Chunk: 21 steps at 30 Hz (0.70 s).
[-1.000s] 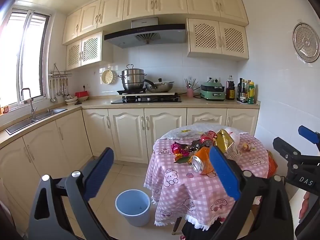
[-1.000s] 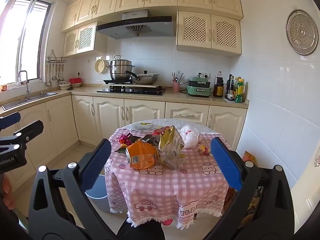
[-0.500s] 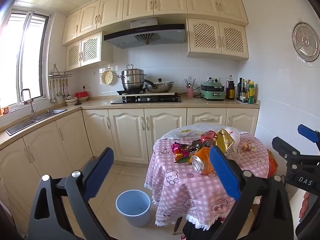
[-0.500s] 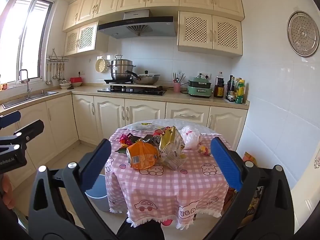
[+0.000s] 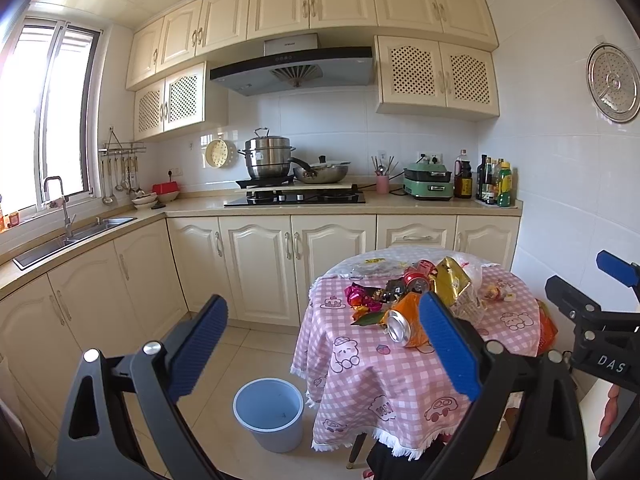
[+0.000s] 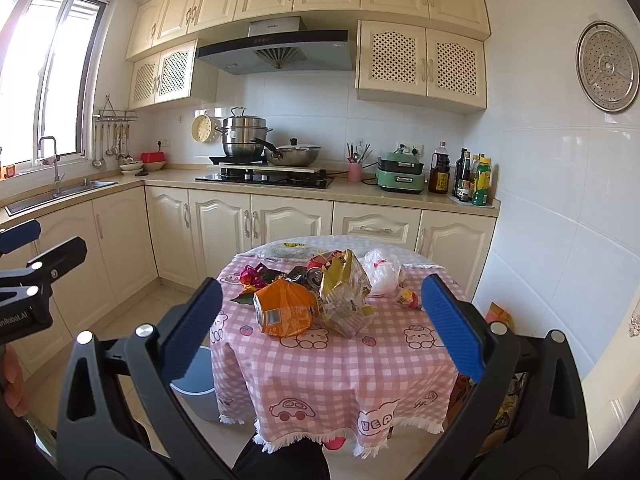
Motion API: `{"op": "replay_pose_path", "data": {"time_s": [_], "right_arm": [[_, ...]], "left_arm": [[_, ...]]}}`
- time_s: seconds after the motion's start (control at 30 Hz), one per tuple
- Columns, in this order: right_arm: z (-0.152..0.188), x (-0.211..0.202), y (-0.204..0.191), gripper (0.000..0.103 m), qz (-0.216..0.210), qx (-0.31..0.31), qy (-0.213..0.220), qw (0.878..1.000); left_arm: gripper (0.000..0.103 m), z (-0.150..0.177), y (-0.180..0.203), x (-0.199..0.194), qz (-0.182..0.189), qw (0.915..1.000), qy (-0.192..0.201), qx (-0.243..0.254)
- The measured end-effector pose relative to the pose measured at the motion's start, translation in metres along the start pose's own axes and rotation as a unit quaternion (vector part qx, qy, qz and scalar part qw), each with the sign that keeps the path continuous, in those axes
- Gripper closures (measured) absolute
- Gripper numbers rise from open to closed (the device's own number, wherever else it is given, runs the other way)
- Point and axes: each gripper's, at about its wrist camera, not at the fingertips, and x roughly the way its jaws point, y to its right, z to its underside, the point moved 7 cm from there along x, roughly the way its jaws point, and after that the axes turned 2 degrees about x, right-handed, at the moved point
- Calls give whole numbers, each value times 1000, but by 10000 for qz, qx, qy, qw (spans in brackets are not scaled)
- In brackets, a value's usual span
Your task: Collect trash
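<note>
A round table with a pink checked cloth (image 6: 328, 364) holds a heap of trash: a crushed orange can (image 6: 286, 312), a gold wrapper (image 6: 344, 284), a red can (image 6: 320, 262), a white plastic bag (image 6: 382, 270) and magenta foil (image 6: 250, 274). The same orange can (image 5: 402, 322) and gold wrapper (image 5: 450, 280) show in the left wrist view. A blue bucket (image 5: 269, 412) stands on the floor left of the table. My left gripper (image 5: 320, 348) is open and empty, short of the table. My right gripper (image 6: 322, 328) is open and empty, facing the heap.
Cream base cabinets (image 5: 260, 264) and a counter with a hob (image 5: 296, 198), pots, a green cooker (image 5: 428, 180) and bottles run along the back wall. A sink (image 5: 72, 236) lies at the left. A white tiled wall (image 6: 560, 220) is close on the right.
</note>
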Motion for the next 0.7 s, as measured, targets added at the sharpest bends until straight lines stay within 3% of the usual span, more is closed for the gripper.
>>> {"op": "replay_pose_path", "data": {"time_s": [0.7], "right_arm": [[2,-3,4,6,8,11,-21,10000]], "left_arm": [[9,6,-5,0,-71,10000,-26,-24]]}}
